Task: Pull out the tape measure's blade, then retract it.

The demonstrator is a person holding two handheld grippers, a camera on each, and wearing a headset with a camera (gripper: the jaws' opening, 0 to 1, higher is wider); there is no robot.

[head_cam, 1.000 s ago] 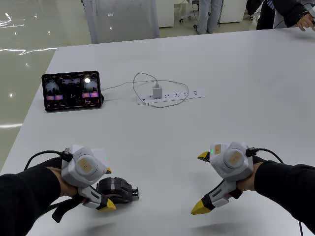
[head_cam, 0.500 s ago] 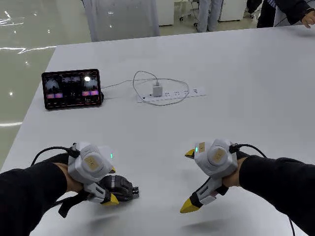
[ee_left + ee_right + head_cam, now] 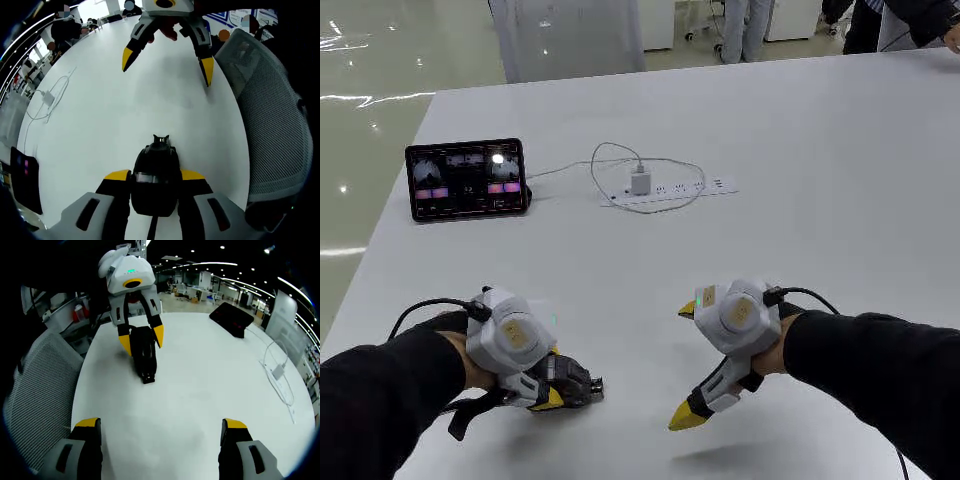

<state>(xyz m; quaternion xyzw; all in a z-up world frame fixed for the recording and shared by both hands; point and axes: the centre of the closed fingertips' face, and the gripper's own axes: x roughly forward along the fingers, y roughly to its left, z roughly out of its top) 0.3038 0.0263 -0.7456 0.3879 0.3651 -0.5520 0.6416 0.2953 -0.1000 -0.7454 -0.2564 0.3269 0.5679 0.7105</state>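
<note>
Head view: the left gripper [image 3: 552,378] covers most of the tape [image 3: 582,381] — its right end is exposed. Left gripper view: the tape's rear runs off the bottom edge, and the dark rim cuts the tablet [image 3: 25,185]. Tablet screen content is too small to read. Right gripper view: the right gripper [image 3: 161,424] is cut at the bottom edge. Head view, top edge: people [image 3: 740,25] are cut off — legs remain.

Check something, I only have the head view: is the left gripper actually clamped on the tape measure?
Observer: Yes. The left gripper view shows the left gripper with a jaw against each side of the tape measure.
Operator: Blade out?
Observer: No. Its end hook sits at the case mouth.
Operator: And the other one, lined up?
Observer: The right gripper is open. In its own view the tape measure lies ahead between its jaws, left of centre.
</note>
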